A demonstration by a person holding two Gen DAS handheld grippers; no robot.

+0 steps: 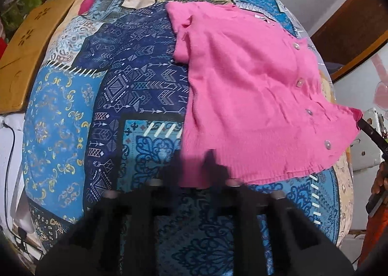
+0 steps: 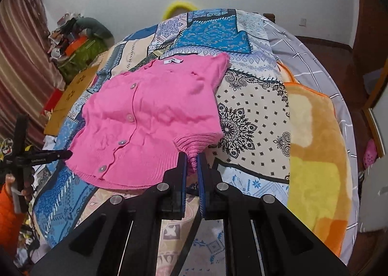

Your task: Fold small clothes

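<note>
One pink cardigan (image 2: 150,115) with four buttons lies on the quilt (image 2: 252,111); left gripper (image 1: 194,166) and right gripper (image 2: 192,162) each pinch its hem.

Your cardigan (image 2: 150,115) lies spread on the bed (image 2: 252,106), collar end away from you. Your right tool (image 2: 191,162) sits at its near hem corner, your left tool (image 1: 194,166) at the opposite hem corner. To the right of the cardigan, a blanket (image 2: 315,154) lies on the bed.
</note>
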